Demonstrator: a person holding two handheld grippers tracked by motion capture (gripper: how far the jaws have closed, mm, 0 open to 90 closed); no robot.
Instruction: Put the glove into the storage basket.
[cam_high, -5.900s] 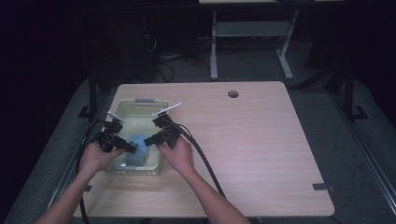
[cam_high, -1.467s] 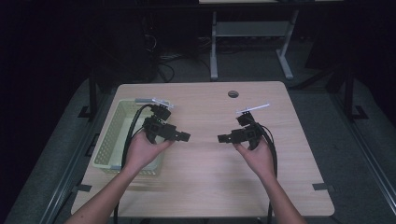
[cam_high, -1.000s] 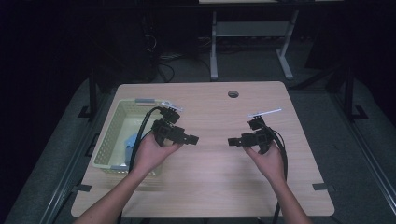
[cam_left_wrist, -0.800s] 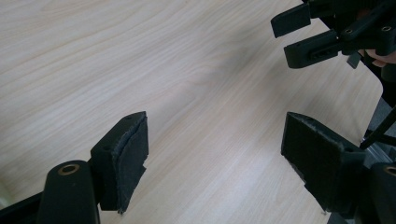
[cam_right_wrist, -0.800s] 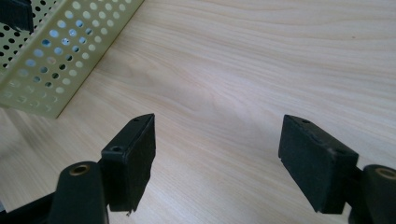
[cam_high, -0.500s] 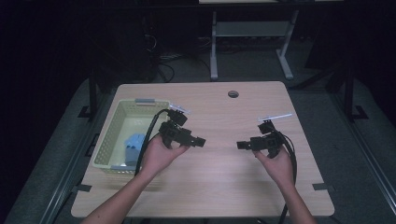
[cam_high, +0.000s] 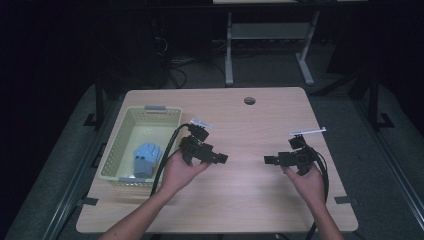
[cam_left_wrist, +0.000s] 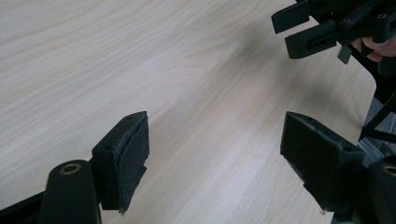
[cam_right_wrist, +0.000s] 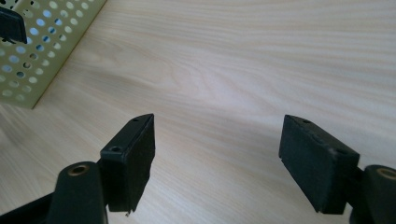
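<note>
Both hand-held black two-jaw grippers are now out of the pale green perforated plastic basket (cam_high: 117, 142) and over bare tabletop. The left gripper (cam_high: 223, 158) sits beside the basket; the right gripper (cam_high: 266, 160) has swung far right. The folded blue cloth (cam_high: 145, 157) now lies released inside the basket.

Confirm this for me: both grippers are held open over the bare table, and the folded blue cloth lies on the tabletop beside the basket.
One thing is wrong: the blue cloth lies inside the pale green basket, not on the tabletop beside it, as the high view shows. The rest stands: the left gripper and right gripper are both held open over the bare table, jaws wide apart in each gripper view.
</note>
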